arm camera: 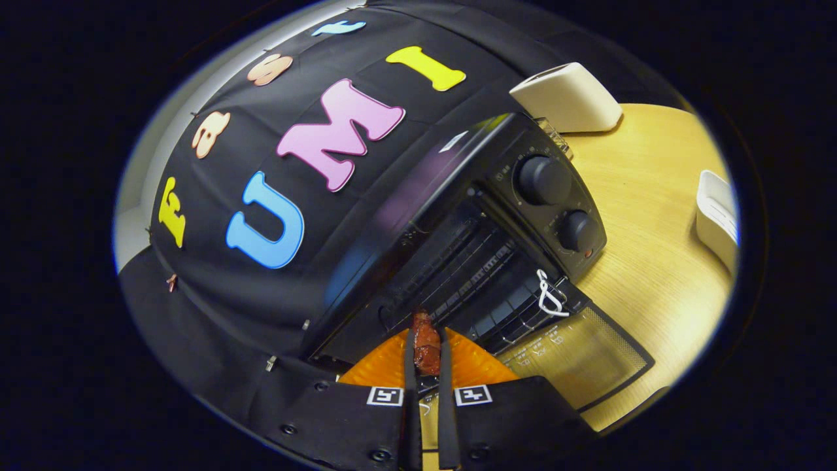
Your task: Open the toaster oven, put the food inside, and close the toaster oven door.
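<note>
Claw [426,350] clamped on a reddish-brown food piece [426,341], both fingers pressing it, just in front of the toaster oven [458,216] opening. Oven door [575,353] hangs open & down w/ white loop [549,296] near hinge. Oven sits on wooden desk [654,216].

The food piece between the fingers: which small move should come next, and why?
Probably carry it forward into the oven. The gripper is shut on the food piece, the toaster oven door is already down, and the rack lies just ahead.
</note>
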`<state>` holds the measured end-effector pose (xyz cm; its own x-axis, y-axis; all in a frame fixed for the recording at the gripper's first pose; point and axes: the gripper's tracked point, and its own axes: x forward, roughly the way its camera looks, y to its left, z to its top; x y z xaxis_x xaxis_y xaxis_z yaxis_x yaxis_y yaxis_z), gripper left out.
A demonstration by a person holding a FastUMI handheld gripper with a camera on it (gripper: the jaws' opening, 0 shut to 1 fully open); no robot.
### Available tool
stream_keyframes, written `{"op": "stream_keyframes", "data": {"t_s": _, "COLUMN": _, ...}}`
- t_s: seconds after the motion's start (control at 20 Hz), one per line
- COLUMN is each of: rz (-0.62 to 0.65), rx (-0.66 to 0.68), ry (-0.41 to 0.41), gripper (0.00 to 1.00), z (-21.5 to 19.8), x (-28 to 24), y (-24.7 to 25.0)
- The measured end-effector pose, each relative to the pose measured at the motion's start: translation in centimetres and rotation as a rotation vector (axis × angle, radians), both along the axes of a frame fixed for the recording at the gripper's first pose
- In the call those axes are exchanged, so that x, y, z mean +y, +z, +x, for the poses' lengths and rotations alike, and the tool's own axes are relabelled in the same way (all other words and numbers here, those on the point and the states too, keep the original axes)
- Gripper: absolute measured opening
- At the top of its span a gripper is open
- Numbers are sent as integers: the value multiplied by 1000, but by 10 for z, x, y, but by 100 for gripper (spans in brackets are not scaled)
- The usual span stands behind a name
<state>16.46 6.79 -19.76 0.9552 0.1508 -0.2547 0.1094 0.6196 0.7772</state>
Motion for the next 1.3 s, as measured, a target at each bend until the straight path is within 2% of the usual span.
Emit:
{"op": "stream_keyframes", "data": {"t_s": 0.1, "rz": -1, "rx": -3, "ry": -34, "gripper": 14, "z": 12, "x": -2, "y": -7}}
{"op": "stream_keyframes", "data": {"t_s": 0.3, "rz": -46, "rx": 6, "ry": -35, "gripper": 15, "z": 26, "x": -2, "y": -15}}
{"op": "stream_keyframes", "data": {"t_s": 0.5, "rz": -197, "rx": 28, "ry": -13, "gripper": 25, "z": 23, "x": -5, "y": -23}}
{"op": "stream_keyframes", "data": {"t_s": 0.55, "rz": -233, "rx": 33, "ry": -8, "gripper": 32, "z": 20, "x": -6, "y": -25}}
{"op": "stream_keyframes", "data": {"t_s": 0.65, "rz": -326, "rx": 21, "ry": 2, "gripper": 38, "z": 16, "x": -10, "y": -22}}
{"op": "stream_keyframes", "data": {"t_s": 0.85, "rz": -555, "rx": -1, "ry": 118, "gripper": 93, "z": -6, "x": 3, "y": -22}}
{"op": "stream_keyframes", "data": {"t_s": 0.9, "rz": -588, "rx": 3, "ry": 142, "gripper": 97, "z": -13, "x": 6, "y": -24}}
{"op": "stream_keyframes", "data": {"t_s": 1.1, "rz": -731, "rx": 14, "ry": 245, "gripper": 98, "z": -59, "x": 14, "y": -30}}
{"op": "stream_keyframes", "data": {"t_s": 1.3, "rz": -768, "rx": 16, "ry": 372, "gripper": 99, "z": -106, "x": 25, "y": -33}}
